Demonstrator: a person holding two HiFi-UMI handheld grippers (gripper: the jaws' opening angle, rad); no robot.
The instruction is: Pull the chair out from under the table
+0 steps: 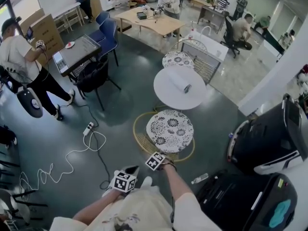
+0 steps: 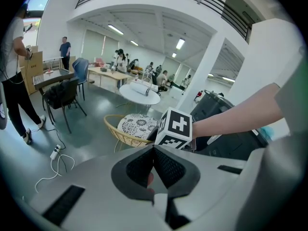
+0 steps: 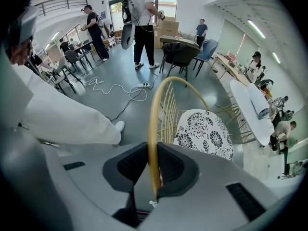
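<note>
At the near edge of the round white table (image 1: 168, 96), the chair (image 1: 169, 130) with the flowery cushion sits with its seat just beside the tabletop, back rail facing the person. The right gripper (image 1: 159, 157) points steeply down onto that gold back rail (image 3: 153, 124). In the right gripper view, the jaws are partly closed and clamped on the thin rail, which runs straight up between the pads, so it's a proper grip. The left gripper (image 1: 124, 181) hangs just beside it, nearer the person and off the chair. In its own view the pads meet at the tips with nothing between them. There's a roll (image 1: 182, 83) lying on the tabletop too.
</note>
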